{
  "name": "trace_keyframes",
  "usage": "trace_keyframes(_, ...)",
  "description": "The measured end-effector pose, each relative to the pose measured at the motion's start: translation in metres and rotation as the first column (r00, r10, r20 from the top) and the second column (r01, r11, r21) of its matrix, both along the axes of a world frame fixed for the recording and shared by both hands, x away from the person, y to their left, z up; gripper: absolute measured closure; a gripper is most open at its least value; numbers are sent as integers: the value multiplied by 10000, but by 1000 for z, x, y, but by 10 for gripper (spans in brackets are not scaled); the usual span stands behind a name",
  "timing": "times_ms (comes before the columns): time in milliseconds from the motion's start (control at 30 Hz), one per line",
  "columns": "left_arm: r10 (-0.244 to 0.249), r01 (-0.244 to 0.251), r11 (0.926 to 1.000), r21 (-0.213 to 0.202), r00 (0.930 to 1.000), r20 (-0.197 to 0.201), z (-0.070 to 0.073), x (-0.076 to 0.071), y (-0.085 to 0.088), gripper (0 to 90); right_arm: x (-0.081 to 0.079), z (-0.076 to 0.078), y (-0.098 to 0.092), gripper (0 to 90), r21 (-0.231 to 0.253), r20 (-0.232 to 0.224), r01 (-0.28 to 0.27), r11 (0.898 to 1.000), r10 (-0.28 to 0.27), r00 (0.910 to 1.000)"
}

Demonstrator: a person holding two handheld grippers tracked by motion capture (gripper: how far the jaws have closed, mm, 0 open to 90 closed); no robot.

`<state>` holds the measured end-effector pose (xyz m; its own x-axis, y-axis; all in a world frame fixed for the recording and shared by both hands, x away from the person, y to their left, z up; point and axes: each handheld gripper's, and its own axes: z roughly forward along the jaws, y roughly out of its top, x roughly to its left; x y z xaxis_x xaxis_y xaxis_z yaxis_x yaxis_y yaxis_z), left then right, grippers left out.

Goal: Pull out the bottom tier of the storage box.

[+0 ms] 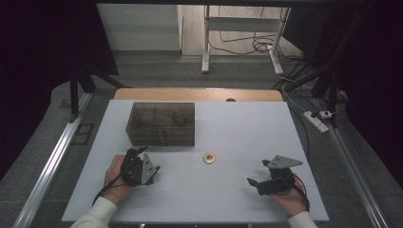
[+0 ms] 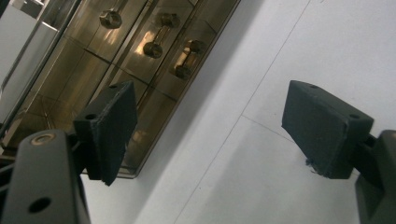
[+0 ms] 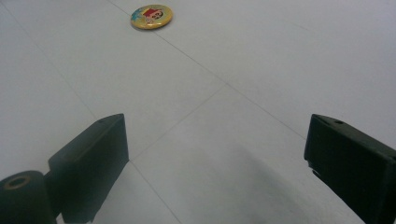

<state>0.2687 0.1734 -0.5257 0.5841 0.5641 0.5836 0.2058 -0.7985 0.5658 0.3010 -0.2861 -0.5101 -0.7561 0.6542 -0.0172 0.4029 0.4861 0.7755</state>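
Claws: my right claw (image 3: 217,154) and left claw (image 2: 210,128) both gape wide, empty. Small round yellow picture badge (image 1: 209,157) lies untouched on white counter (image 1: 237,123), just before smoky translucent plastic compartment box (image 1: 160,123). Pickup not begun.

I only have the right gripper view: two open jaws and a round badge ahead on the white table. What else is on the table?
Observer: A smoky compartment box sits at the far left of the table.
Operator: Where is the left gripper?
Observer: The left gripper rests just in front of that box, jaws open.
Operator: Is the box's lid on?
Observer: Yes, shut, with small metal parts visible through it in the left gripper view.
Operator: And the badge?
Observer: It lies between the two grippers, untouched; the right gripper is clear of it.
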Motion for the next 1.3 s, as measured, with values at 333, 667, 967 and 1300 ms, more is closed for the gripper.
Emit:
trace_keyframes(333, 39, -42, 9998, 186, 9999, 141, -3, 6, -2, 210, 0, 0, 0, 65, -26, -14, -5, 10000, 5, 10000)
trace_keyframes(667, -23, 2, 9986, 524, 9992, 398, -6, 10, -5, 246, 1, 0, 0, 65, -59, -42, -57, 10000, 57, 10000)
trace_keyframes(967, -3, -34, 9972, 747, 9987, 501, -9, 14, -6, 267, 1, 0, 1, 65, -77, -43, -63, 10000, 62, 10000)
trace_keyframes(1300, -4, -61, 9959, 902, 9974, 720, -12, 18, -7, 296, 1, -1, 1, 65, -107, -4, -38, 9999, 38, 10000)
